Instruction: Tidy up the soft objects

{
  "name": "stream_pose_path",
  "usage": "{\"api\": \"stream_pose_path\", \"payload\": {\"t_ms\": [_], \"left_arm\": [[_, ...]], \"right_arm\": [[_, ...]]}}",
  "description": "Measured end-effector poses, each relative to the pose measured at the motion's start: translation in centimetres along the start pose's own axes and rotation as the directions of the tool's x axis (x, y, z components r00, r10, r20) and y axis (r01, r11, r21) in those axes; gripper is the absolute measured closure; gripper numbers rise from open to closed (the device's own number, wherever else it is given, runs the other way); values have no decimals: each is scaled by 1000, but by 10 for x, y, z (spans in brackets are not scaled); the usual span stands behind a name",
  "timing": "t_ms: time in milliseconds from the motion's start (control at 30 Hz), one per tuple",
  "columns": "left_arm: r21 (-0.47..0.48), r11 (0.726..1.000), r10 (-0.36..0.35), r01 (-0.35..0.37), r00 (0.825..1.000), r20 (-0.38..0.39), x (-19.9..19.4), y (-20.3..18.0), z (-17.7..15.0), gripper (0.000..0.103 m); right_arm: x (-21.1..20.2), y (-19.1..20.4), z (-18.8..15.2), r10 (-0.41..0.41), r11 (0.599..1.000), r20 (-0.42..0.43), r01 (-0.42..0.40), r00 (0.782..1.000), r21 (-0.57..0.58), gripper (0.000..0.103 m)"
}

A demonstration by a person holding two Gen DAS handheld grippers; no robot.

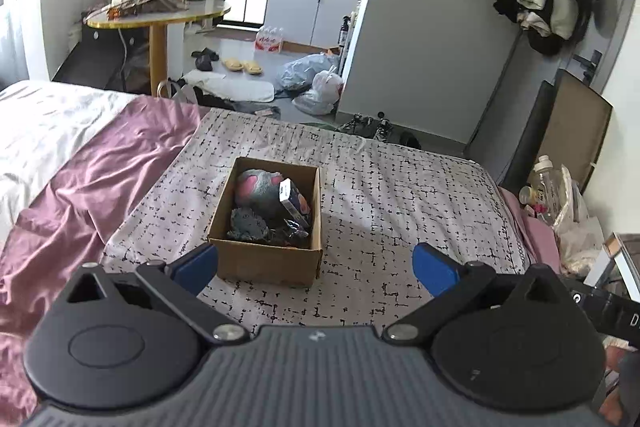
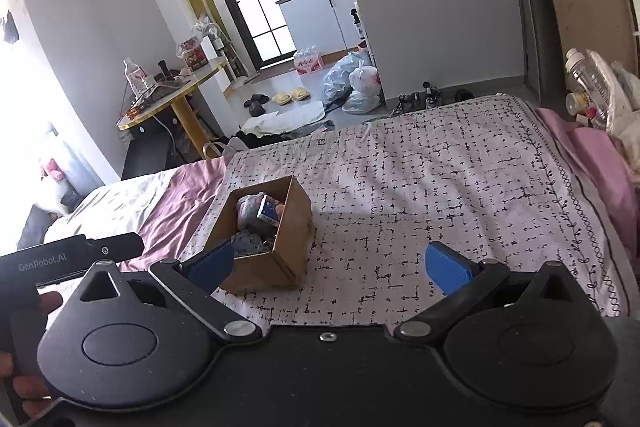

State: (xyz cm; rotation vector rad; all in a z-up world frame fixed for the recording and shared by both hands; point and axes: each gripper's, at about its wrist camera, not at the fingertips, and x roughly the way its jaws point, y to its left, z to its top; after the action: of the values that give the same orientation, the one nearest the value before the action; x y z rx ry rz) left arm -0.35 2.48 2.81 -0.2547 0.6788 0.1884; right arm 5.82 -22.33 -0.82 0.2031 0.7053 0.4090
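Observation:
A brown cardboard box (image 1: 276, 263) sits on the patterned bedspread (image 1: 400, 211). Inside lie a grey and pink plush toy (image 1: 258, 189), a small dark carton (image 1: 294, 203) and dark grey soft items (image 1: 250, 225). My left gripper (image 1: 316, 267) is open and empty, just short of the box's near side. In the right wrist view the box (image 2: 296, 211) holds the same things, and my right gripper (image 2: 330, 269) is open and empty, with its left finger (image 2: 212, 265) in front of the box's near corner.
A mauve sheet (image 1: 88, 179) and white quilt (image 1: 36, 123) cover the bed's left. A round yellow table (image 1: 160, 15) with a bottle stands beyond. Bags (image 1: 316, 83), slippers and shoes lie on the floor. Bottles and bags (image 2: 592, 95) crowd the right bedside.

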Motion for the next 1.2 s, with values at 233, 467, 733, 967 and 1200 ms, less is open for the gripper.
{"api": "stream_pose_path", "payload": {"t_ms": [233,467,733,967,1200], "left_arm": [[70,997,8,-11,999,43,-30,-7,-6,0],[99,995,3,-7,999,47,-42,-8,-11,0],[101,995,3,-9,998,65,-55,-7,-14,0],[118,993,13,-21,998,61,-59,-6,-16,0],[123,992,18,-26,998,64,-62,-4,-16,0]], "right_arm": [[-20,10,-6,-40,998,3,40,999,-38,0],[-37,13,-9,-55,997,28,57,998,-58,0],[-52,17,-11,-48,996,34,50,998,-68,0],[-56,18,-15,-44,997,45,46,998,-66,0],[-56,22,-18,-50,995,42,54,998,-84,0]]}}
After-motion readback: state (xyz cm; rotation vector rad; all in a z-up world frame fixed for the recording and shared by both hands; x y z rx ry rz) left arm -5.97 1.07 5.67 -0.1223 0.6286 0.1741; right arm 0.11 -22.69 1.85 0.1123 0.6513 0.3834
